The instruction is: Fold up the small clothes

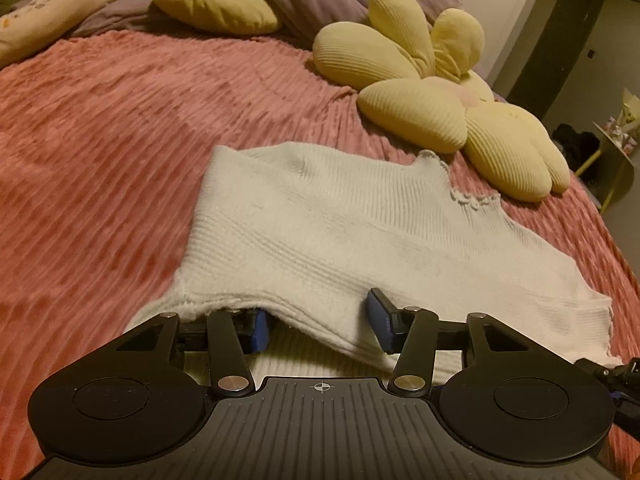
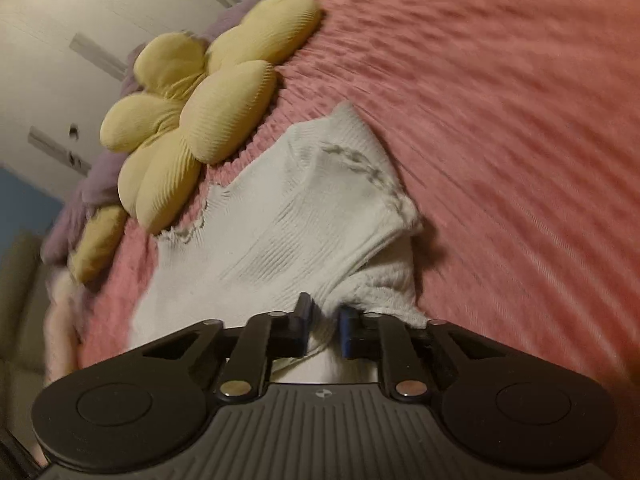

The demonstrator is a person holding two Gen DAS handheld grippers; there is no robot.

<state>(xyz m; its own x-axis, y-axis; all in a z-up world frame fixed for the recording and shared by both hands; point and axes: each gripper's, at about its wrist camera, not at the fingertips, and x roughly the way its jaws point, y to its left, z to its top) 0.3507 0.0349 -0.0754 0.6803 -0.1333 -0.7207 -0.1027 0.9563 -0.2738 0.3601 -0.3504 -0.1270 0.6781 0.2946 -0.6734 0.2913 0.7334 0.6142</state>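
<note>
Left wrist view: white top spread on pink bed, near its right edge, just short of yellow flower cushion. Left gripper at the top's near hem; fingers spread, one tucked under the hem fold, the other on top, cloth between, pads not pressing.

Right wrist view: right gripper at the top's near edge, fingers nearly pressed together, pinching a bunched fold. Cushion beyond, touching the top's far edge.

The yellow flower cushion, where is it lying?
In the left wrist view, the yellow flower cushion lies upper right on the pink bedspread, just beyond the white garment.
</note>
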